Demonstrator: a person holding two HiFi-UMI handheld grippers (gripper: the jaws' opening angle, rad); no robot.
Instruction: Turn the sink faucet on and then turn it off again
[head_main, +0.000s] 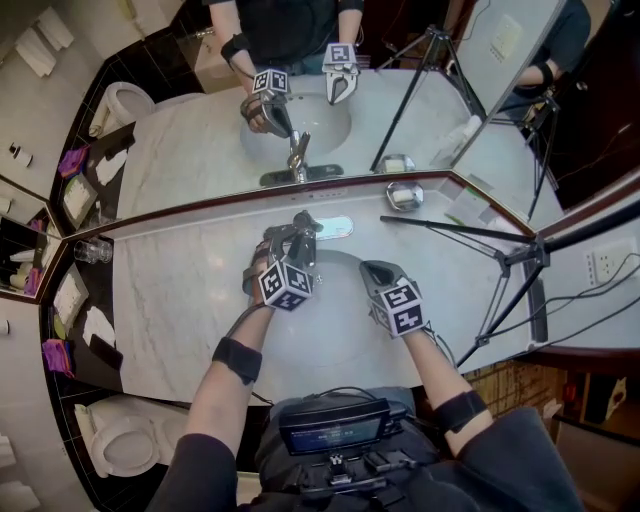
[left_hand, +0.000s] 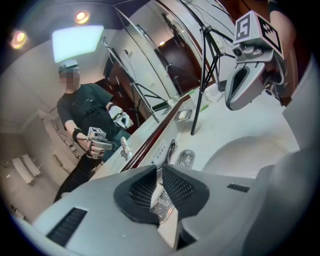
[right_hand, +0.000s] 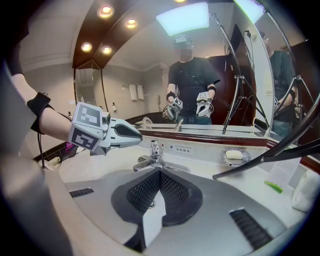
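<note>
Counter (head_main: 170, 300): marble slab; the faucet (head_main: 302, 222) stands at its back edge, about mid-width.
Basin (head_main: 340, 340): just in front of the faucet; I see no water falling into it.
Right gripper (head_main: 371, 268): over the basin, in front and to the right of the faucet and well clear of it; its jaws are pressed together on nothing.
Left gripper (head_main: 292, 238): at the faucet, coming in from its left front; by far the nearer hand.
Lever (left_hand: 161, 205): the faucet's chrome handle, sitting in my left jaw slot with its long axis running along the slot, away from me.
Pads (left_hand: 141, 187): nearly together, with only a narrow gap that the lever fills; they look pressed on its two sides.
What the move turns on: the lever lies between my left fingers, not ahead of or beside them. I judge that turning the water on needs only a lift or swing of the wrist about the faucet, with the grip square to that axis.
</note>
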